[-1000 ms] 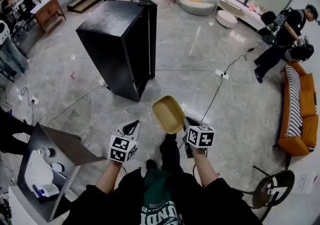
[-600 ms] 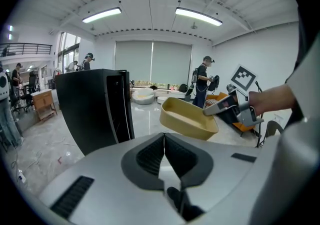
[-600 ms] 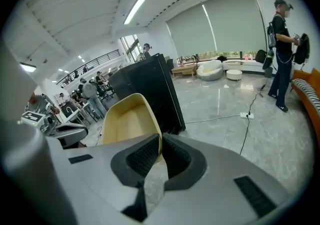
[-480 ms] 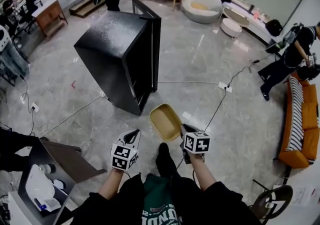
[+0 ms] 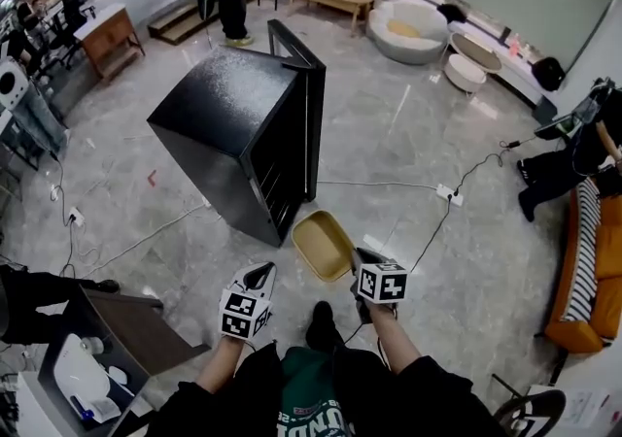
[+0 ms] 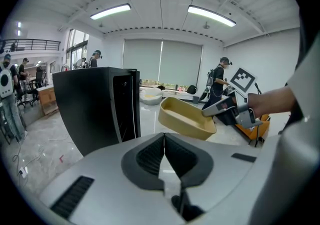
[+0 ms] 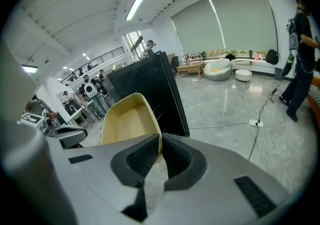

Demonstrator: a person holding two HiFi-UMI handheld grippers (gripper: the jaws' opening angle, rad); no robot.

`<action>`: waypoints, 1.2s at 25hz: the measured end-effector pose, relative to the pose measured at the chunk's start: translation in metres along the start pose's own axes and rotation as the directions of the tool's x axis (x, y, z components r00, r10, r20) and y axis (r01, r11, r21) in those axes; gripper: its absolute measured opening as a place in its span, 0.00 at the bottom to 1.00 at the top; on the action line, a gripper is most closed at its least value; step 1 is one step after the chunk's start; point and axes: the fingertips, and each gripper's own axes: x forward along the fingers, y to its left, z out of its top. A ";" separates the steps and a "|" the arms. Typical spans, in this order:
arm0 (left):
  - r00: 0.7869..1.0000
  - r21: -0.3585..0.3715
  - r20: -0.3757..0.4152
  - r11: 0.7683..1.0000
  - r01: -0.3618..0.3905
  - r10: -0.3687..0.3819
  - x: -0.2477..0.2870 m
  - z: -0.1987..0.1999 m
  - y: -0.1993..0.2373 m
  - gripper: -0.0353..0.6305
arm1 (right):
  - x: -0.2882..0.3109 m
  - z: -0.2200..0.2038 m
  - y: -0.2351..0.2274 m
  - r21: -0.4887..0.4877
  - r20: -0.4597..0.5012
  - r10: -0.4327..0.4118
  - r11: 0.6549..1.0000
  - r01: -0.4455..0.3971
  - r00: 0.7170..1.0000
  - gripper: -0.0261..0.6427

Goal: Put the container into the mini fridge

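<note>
The container [image 5: 323, 245] is held in the air by the right gripper [image 5: 357, 258], whose fingers are clamped on one part of its rim. In the right gripper view the thin wall of the container is seen pressed between the two pads. The container is empty, and its open side is turned up and a little toward the person. It is just in front of the mini fridge [image 5: 233, 124] and low beside its open front, but it is not yet inside. The left gripper [image 5: 259, 276] is empty, with its fingers closed together on nothing, and it is kept to the left, apart from the container.

So the picking up can be judged as done, and the approach as nearly done. What is left is to bring the container through the opening, set it on a shelf and let it go.

The fridge door [image 5: 303, 85] stands open on the right side of the opening, and its long edge is near the way the container must take. Because the container is gripped at one rim only, most of it reaches out ahead of the gripper, so its far corner could be knocked on the door or on a shelf edge. The floor between the person and the fridge is bare. A cable with a power strip [image 5: 449, 195] lies to the right, well apart.
</note>
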 end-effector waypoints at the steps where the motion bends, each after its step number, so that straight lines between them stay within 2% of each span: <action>1: 1.000 -0.001 0.000 1.000 -0.003 0.003 0.005 0.004 0.003 0.07 | 0.004 0.005 -0.002 0.000 -0.001 0.004 1.000 -0.004 1.000 0.11; 16: 1.000 -0.015 -0.024 1.000 -0.014 0.013 0.087 0.043 0.007 0.07 | 0.042 0.049 -0.059 -0.019 -0.040 0.005 1.000 -0.005 0.999 0.11; 30: 0.999 0.008 -0.024 0.999 -0.032 0.032 0.112 0.066 0.012 0.07 | 0.069 0.074 -0.074 -0.032 -0.055 0.039 0.999 -0.041 0.998 0.11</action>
